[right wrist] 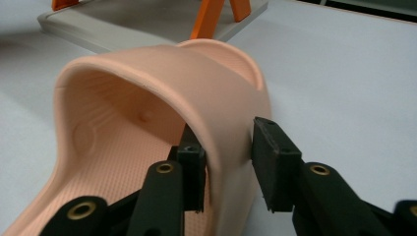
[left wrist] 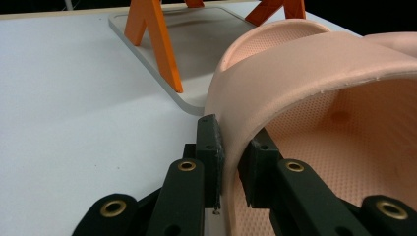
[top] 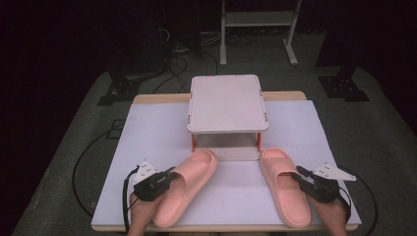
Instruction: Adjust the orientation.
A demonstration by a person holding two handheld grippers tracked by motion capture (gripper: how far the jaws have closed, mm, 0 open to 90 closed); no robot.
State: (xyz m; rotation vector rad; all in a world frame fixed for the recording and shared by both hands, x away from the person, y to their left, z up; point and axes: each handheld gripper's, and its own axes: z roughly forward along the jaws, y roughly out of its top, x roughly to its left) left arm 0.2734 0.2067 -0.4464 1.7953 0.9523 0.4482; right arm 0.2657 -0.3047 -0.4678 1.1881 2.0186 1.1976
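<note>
Two pink slide slippers lie on the white table (top: 147, 132). The left slipper (top: 196, 169) points up and to the right. My left gripper (top: 172, 174) is shut on the side wall of its strap (left wrist: 319, 64), one pad outside and one inside, in the left gripper view (left wrist: 233, 147). The right slipper (top: 282, 187) lies nearly straight. My right gripper (top: 300, 173) straddles the outer wall of that strap (right wrist: 162, 73). In the right gripper view (right wrist: 226, 157) the inner pad sits against the wall and the outer pad (right wrist: 275, 162) stands just off it.
A small white-topped rack (top: 227, 101) on orange legs (left wrist: 157, 39) stands behind the slippers on a grey base plate (top: 236, 153), close to both toes. Cables trail off the table's left and right edges. The front edge lies just behind my hands.
</note>
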